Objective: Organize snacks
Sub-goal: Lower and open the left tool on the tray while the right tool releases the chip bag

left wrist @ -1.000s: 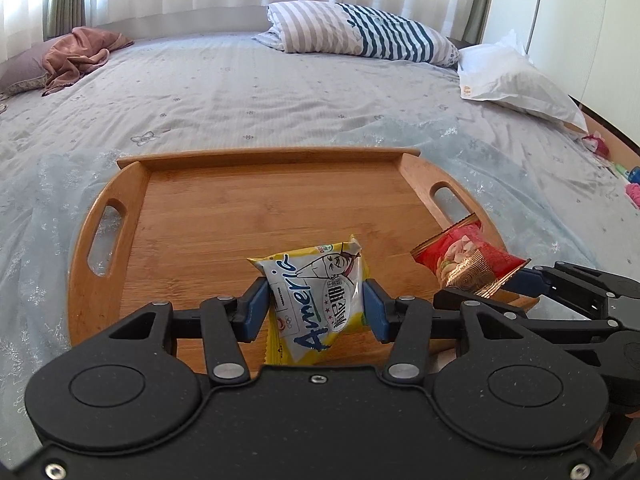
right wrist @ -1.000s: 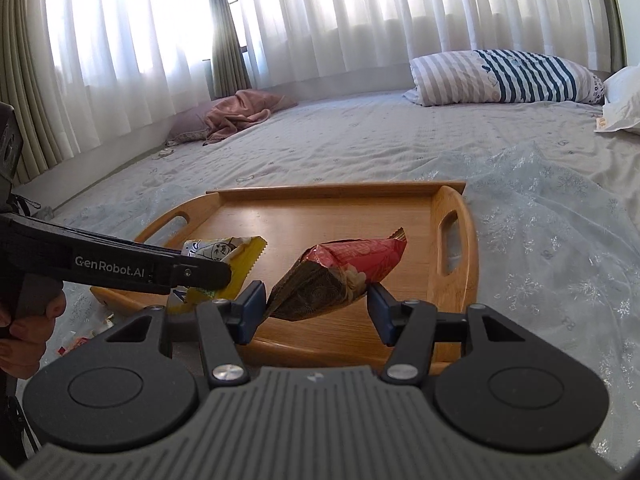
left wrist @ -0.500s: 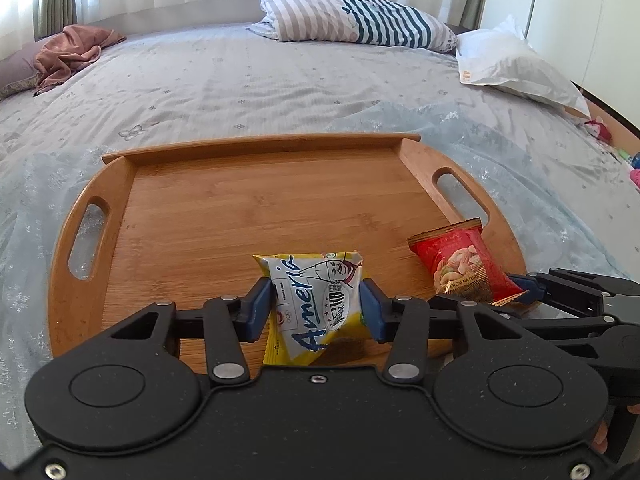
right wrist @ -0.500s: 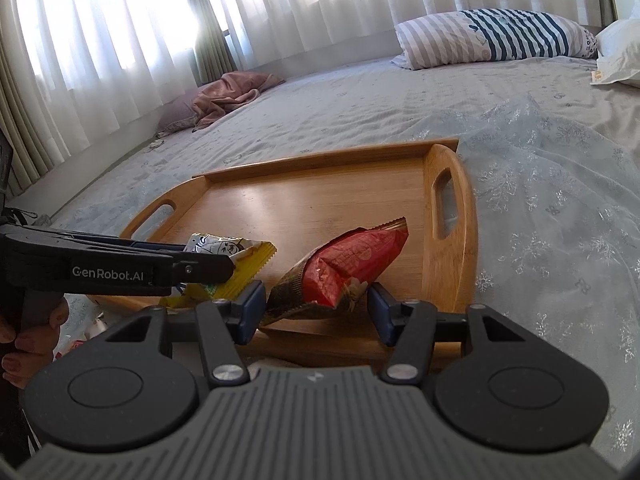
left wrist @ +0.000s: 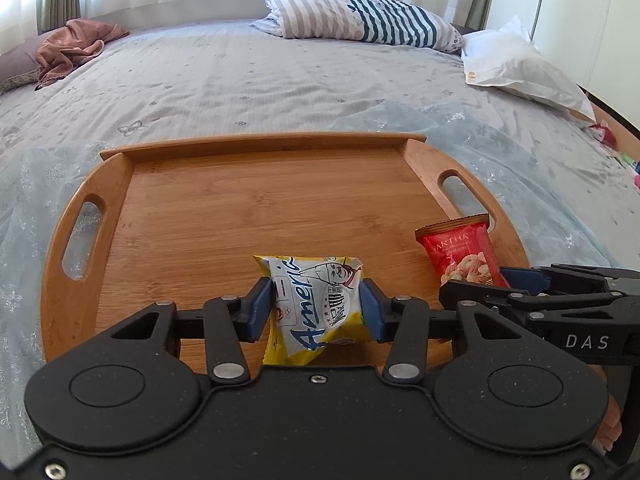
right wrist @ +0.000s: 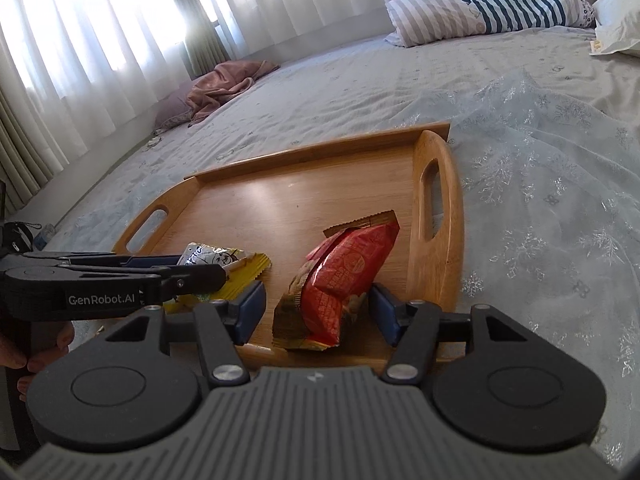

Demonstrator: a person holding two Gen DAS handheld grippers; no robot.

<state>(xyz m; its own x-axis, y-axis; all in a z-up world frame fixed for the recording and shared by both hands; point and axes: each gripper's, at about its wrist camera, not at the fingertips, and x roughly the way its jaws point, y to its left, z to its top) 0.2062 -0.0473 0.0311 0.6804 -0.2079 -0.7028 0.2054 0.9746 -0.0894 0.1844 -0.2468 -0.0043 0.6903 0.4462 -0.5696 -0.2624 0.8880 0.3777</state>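
My left gripper (left wrist: 316, 312) is shut on a yellow and white snack packet (left wrist: 316, 304), held over the near edge of the wooden tray (left wrist: 260, 208). The packet also shows in the right wrist view (right wrist: 224, 264). My right gripper (right wrist: 316, 308) stands around a red snack bag (right wrist: 344, 276) that rests on the tray's near right part (right wrist: 436, 240). Its jaws are wider than the bag, with a gap on the left side. The red bag also shows in the left wrist view (left wrist: 460, 248), beside the right gripper (left wrist: 520, 280).
The tray lies on a grey bedspread (left wrist: 240, 80). A striped pillow (left wrist: 360, 16), a white bag (left wrist: 516, 64) and a pink blanket (left wrist: 76, 44) lie at the far side. Curtains (right wrist: 120, 20) hang along the window.
Both grippers moved forward and lower over the tray. The red bag came down onto the tray and the right jaws have widened around it. The left stays shut on the yellow packet.
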